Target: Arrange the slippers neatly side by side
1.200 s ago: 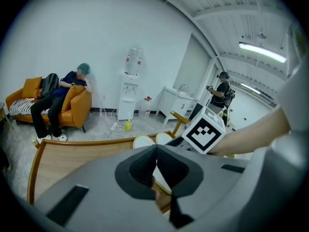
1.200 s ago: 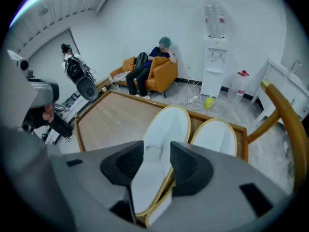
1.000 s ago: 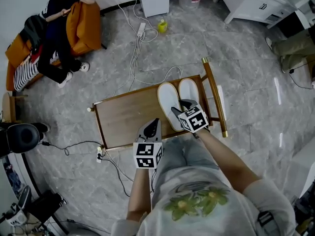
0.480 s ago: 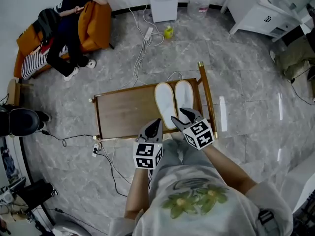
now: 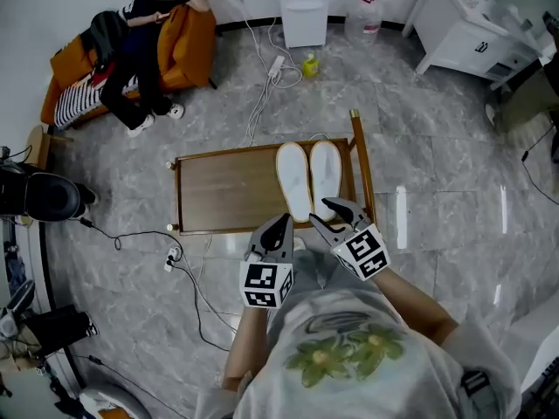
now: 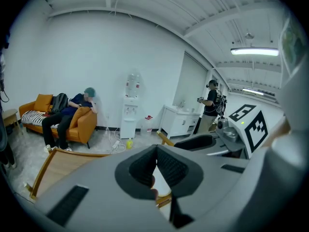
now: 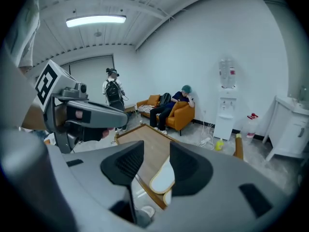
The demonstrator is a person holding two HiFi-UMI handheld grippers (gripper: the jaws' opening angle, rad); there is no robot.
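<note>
In the head view, the two white slippers (image 5: 310, 177) lie parallel and close together at the right end of the wooden table (image 5: 227, 195). The right gripper (image 5: 336, 214) hovers at the table's near edge, and the slippers start just ahead of its jaws. The left gripper (image 5: 281, 225) is beside it, also at the near edge, with the slippers ahead and slightly to the right of its jaws. Neither gripper touches a slipper.

In the left gripper view, the left gripper (image 6: 157, 149) has its two dark pads meeting at the tips with nothing clamped between them. The bare part of the table (image 6: 63, 163) stretches off to the left of the jaws. Far ahead and to the left, a person (image 6: 72, 112) sits on an orange sofa (image 6: 79, 124).

In the right gripper view, the right gripper (image 7: 157, 149) has its jaws well apart and they are closing. No pad presses on anything. Through the gap, beyond and below the tips, the slippers (image 7: 162, 178) rest on the table (image 7: 149, 137), clear of both pads. The left gripper (image 7: 82, 115) shows off to the left of these jaws.
</note>
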